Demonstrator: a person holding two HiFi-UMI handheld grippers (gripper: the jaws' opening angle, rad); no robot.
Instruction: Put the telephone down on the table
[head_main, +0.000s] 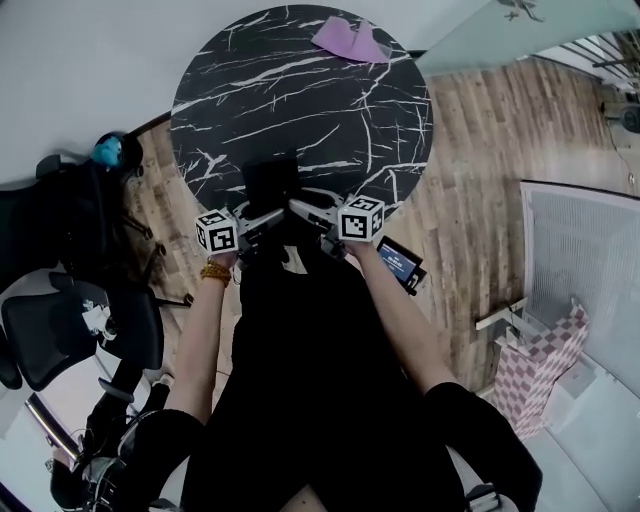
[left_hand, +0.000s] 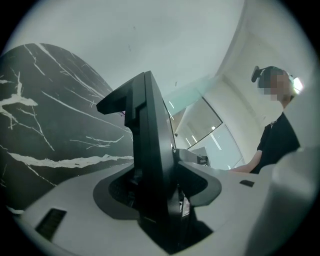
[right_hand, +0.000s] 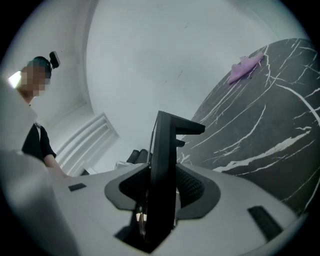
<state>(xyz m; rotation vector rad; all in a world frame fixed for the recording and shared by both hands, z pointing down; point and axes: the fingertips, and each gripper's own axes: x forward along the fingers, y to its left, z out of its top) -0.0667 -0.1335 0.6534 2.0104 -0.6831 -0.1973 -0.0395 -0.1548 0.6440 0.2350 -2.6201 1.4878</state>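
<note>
Telephone (head_main: 270, 183) seemingly over table (head_main: 300, 90) near edge

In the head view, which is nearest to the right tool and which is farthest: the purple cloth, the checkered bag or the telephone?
1. telephone, between the jaws of the right tool.
2. purple cloth, at the far edge of the table.
3. checkered bag, low at the far right.

Open marble stretched across the tabletop (head_main: 300, 100); a purple cloth (head_main: 348, 40) occupied its far edge, and office chairs (head_main: 60, 335) crowded the left.
</note>
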